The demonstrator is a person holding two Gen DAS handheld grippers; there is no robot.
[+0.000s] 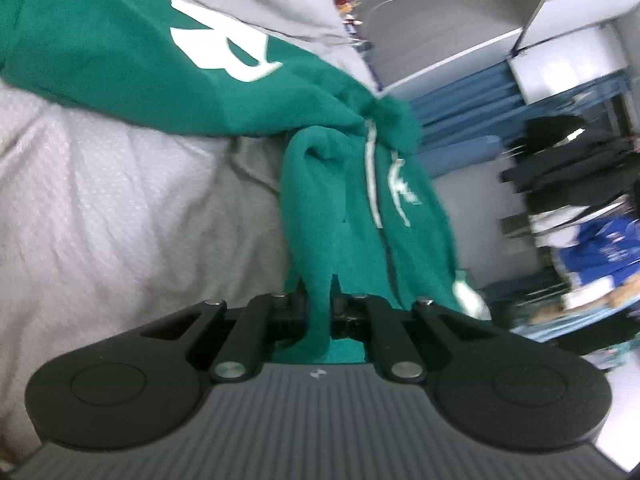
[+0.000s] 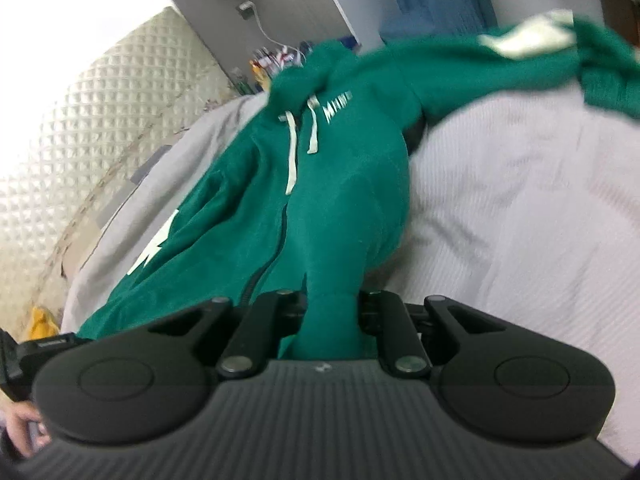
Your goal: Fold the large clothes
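A green zip hoodie (image 1: 256, 80) with white lettering and white drawstrings lies across a pale grey bed cover (image 1: 100, 208). My left gripper (image 1: 320, 308) is shut on a pinched fold of the green fabric, which rises from the bed into its jaws. In the right wrist view the same hoodie (image 2: 320, 184) stretches away, zip and drawstrings showing, a sleeve trailing to the upper right. My right gripper (image 2: 330, 312) is shut on another bunch of the green cloth. Both sets of fingertips are hidden by the fabric.
The bed cover (image 2: 520, 200) spreads out to the right. A quilted cream panel (image 2: 80, 128) stands at the left. White shelving (image 1: 560, 52), dark clothes and blue items (image 1: 592, 248) crowd the right. A hand (image 2: 20, 432) shows at the lower left edge.
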